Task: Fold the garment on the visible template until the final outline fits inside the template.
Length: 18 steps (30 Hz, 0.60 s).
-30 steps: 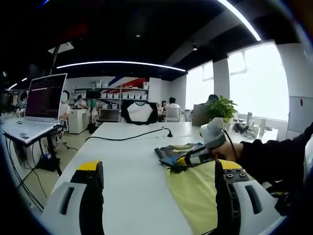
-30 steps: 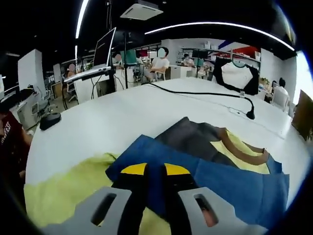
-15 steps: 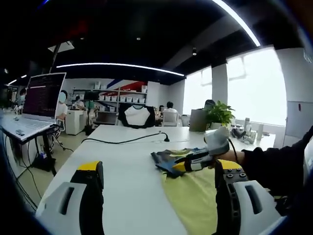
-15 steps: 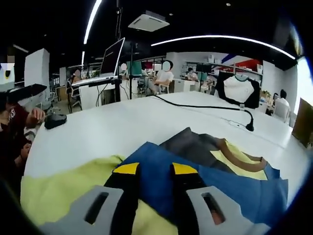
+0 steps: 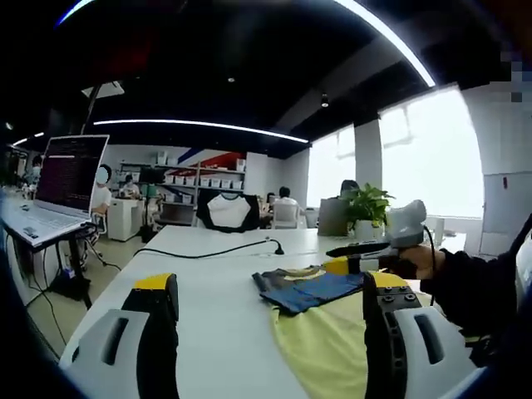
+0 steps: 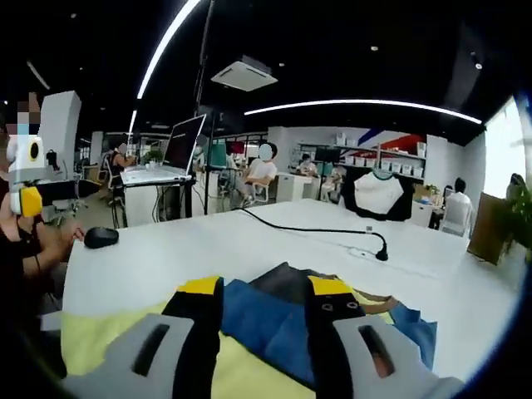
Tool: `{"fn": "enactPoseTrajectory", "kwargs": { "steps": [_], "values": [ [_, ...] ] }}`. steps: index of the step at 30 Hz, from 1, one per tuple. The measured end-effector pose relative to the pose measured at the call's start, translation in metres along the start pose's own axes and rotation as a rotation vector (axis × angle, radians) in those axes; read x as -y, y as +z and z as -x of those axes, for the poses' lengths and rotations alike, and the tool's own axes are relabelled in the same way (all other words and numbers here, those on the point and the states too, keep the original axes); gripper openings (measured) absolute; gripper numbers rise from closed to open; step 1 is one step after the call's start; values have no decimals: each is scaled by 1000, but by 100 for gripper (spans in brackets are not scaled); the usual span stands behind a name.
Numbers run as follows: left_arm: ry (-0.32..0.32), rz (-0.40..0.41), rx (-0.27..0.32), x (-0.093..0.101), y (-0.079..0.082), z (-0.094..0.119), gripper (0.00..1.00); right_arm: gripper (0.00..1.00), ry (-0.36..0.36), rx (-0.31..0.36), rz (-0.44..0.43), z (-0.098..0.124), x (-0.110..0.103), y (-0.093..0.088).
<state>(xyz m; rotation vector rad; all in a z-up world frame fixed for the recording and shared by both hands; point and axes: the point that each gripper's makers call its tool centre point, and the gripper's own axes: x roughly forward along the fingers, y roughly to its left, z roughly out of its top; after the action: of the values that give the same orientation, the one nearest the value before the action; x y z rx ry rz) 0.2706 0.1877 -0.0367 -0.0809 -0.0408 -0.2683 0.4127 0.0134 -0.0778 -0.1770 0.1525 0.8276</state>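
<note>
both grippers, left (image 5: 266,287) and right (image 6: 264,287), spread above garment (image 6: 274,320) near table edge (image 6: 75,258)

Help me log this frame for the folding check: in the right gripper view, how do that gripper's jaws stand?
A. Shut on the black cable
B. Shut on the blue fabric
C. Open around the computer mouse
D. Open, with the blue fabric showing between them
D: the right gripper has its jaws spread apart and holds nothing, with the garment's blue fabric showing in the gap between them.

laptop (image 5: 71,179), black cable (image 6: 312,229), mouse (image 6: 100,238), potted plant (image 5: 366,204)
</note>
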Motion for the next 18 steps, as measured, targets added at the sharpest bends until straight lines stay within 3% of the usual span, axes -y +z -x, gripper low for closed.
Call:
{"fn": "enactPoseTrajectory", "kwargs": {
  "steps": [5, 7, 10, 14, 16, 18],
  "values": [
    [13, -23, 4, -2, -1, -2, 97, 51, -43, 35, 24, 32, 17, 15],
    [30, -36, -27, -5, -7, -3, 97, 53, -54, 32, 16, 45, 24, 15],
    [13, -24, -5, -3, -4, -4, 98, 57, -41, 37, 16, 62, 28, 14],
    [-8, -36, 9, 3, -2, -7, 98, 69, -51, 57, 56, 83, 36, 12],
    [-29, -96, -42, 8, -10, -9, 99, 75, -72, 45, 92, 93, 43, 9],
    [-22, -91, -45, 9, -12, -11, 100, 78, -99, -20, 115, 105, 53, -3]
  ]
}}
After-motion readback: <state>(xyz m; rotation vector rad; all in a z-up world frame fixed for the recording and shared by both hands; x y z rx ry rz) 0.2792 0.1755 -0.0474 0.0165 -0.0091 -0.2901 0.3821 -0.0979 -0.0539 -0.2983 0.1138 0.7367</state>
